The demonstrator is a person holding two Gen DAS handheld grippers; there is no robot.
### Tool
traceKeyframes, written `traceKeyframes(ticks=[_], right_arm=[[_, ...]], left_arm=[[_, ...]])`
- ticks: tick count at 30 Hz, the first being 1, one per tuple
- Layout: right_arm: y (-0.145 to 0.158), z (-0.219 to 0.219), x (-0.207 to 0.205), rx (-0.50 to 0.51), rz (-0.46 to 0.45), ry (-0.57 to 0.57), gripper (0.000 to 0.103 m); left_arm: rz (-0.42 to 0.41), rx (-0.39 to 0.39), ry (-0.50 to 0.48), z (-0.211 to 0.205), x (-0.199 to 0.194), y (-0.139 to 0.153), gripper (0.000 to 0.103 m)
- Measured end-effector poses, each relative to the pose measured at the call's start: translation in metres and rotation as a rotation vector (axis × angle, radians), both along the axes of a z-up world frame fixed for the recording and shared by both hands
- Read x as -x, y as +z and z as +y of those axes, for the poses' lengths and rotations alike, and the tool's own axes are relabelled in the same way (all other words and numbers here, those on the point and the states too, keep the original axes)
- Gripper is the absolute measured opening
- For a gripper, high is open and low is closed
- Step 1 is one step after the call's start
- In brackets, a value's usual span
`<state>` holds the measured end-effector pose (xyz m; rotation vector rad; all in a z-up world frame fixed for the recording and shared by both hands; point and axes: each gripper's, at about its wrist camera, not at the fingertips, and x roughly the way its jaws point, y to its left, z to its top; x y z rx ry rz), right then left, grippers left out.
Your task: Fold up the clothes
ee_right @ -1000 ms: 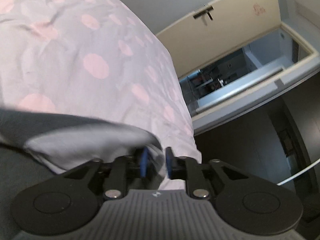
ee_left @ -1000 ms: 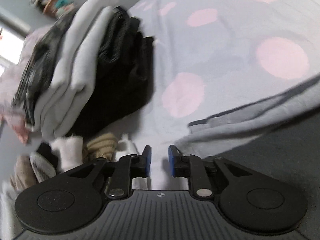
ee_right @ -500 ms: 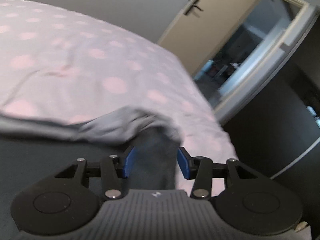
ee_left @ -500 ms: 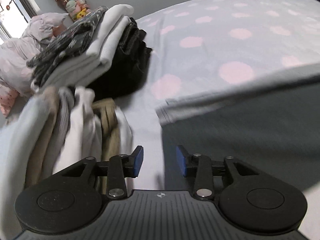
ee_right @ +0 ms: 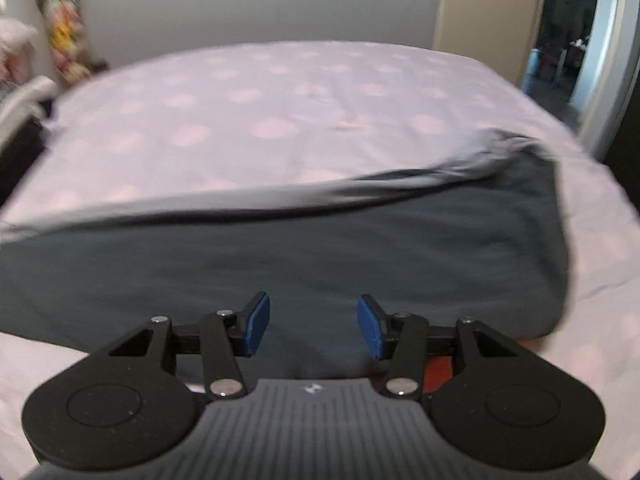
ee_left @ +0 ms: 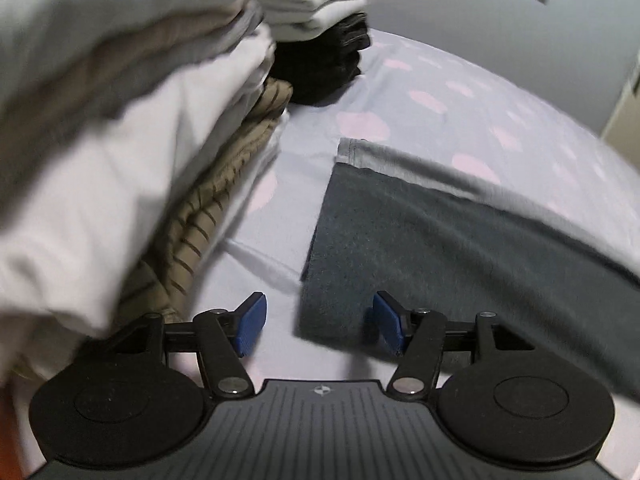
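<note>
Grey garment [ee_left: 460, 248] lay flat on the bed [ee_right: 280, 92] — soft, light, floppy. Both grippers [ee_left: 316, 328] [ee_right: 312, 328] were opening, empty — best grabbed at corner hems.

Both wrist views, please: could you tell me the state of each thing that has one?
Dark grey garment: folded over, flat on the bed, released.
Left gripper: opening, nothing between fingers.
Right gripper: opening, empty.
Nearer clothes stack: folded, piled.
Door: open.

No text or label can be read.
</note>
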<state>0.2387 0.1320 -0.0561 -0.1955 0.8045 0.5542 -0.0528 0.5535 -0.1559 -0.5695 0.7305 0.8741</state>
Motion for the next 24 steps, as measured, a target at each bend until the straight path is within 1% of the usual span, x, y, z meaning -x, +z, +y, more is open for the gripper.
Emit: traceKeyframes(ticks=[2, 3, 6, 8, 10, 11, 12, 14, 16, 18, 21, 24], right_arm=[[-0.010, 0.016, 0.023, -0.082, 0.016, 0.018, 0.056], [-0.018, 0.023, 0.034, -0.120, 0.027, 0.030, 0.057], [-0.046, 0.041, 0.066, -0.168, 0.025, 0.055, 0.057], [-0.068, 0.052, 0.087, -0.147, -0.030, 0.074, 0.057], [-0.091, 0.061, 0.105, -0.084, -0.134, 0.088, 0.057], [-0.100, 0.067, 0.113, -0.038, -0.173, 0.095, 0.057], [-0.108, 0.075, 0.118, -0.003, -0.193, 0.118, 0.057], [-0.115, 0.082, 0.119, 0.011, -0.209, 0.169, 0.057], [-0.117, 0.087, 0.126, 0.017, -0.259, 0.203, 0.057], [-0.122, 0.093, 0.134, 0.036, -0.315, 0.228, 0.057], [-0.128, 0.097, 0.144, 0.063, -0.354, 0.248, 0.057], [-0.128, 0.097, 0.149, 0.079, -0.388, 0.260, 0.057]], left_arm=[[0.024, 0.010, 0.031, 0.004, -0.002, -0.009, 0.070], [0.021, 0.001, 0.035, 0.003, -0.003, -0.013, 0.070], [0.020, -0.034, 0.039, -0.002, -0.009, -0.021, 0.069], [0.007, -0.046, 0.053, -0.005, -0.015, -0.023, 0.065], [-0.009, -0.059, 0.067, -0.010, -0.018, -0.025, 0.057], [-0.018, -0.066, 0.074, -0.013, -0.020, -0.026, 0.054], [-0.027, -0.069, 0.081, -0.015, -0.022, -0.027, 0.050], [-0.041, -0.071, 0.110, -0.018, -0.026, -0.028, 0.045], [-0.067, -0.061, 0.121, -0.019, -0.031, -0.029, 0.028], [-0.094, -0.042, 0.119, -0.019, -0.035, -0.028, 0.014], [-0.152, -0.054, 0.135, -0.022, -0.035, -0.021, 0.012], [-0.194, -0.105, 0.082, -0.032, -0.038, -0.005, 0.012]])
